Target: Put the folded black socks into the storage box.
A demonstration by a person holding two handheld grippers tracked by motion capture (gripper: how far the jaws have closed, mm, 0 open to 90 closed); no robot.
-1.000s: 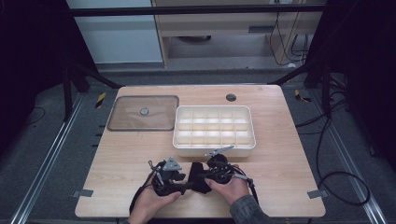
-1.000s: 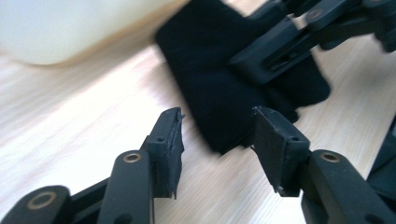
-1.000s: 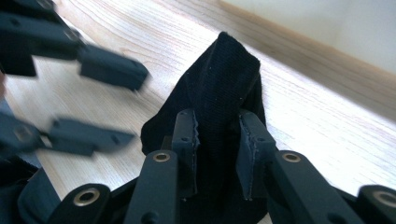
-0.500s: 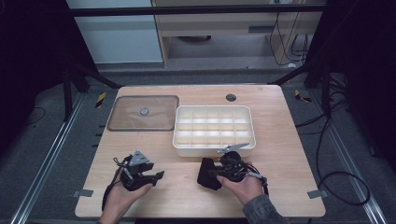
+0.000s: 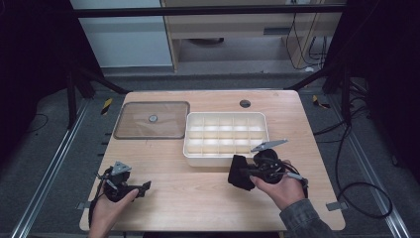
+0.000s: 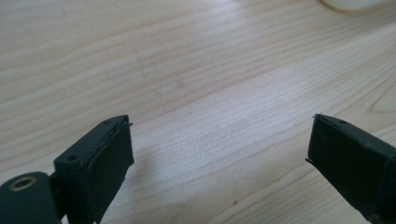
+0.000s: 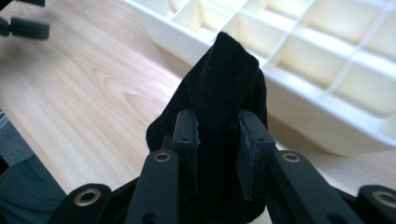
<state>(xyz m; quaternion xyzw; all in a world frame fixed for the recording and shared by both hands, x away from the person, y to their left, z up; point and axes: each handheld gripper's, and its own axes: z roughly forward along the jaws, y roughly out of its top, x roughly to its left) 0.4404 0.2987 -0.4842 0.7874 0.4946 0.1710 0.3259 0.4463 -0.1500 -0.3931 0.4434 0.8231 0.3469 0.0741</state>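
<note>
A black folded cloth (image 7: 224, 88), seemingly a sock, is clamped between the jaws of the right gripper (image 7: 218, 140) and is carried just in front of the near wall of the white divided box (image 5: 225, 158), close to its lower right corner. The left gripper (image 6: 219, 154) is seen with its jaws spread wide over bare wood, nothing between them; they have just been opening. In the high view it (image 5: 141, 187) lies near the table's (image 5: 198, 193) front left edge, well apart from the cloth (image 5: 240, 173).

Progress is judged as follows: the cloth is gathered into a compact bundle and handed to one gripper alone, while its placement into a compartment is not yet made. All compartments of the box appear unfilled. The transparent lid (image 5: 152, 120) lies flat beside the box, at its left, so closing also remains.

No brand, label or legible writing is found on the box, lid, cloth or grippers.
</note>
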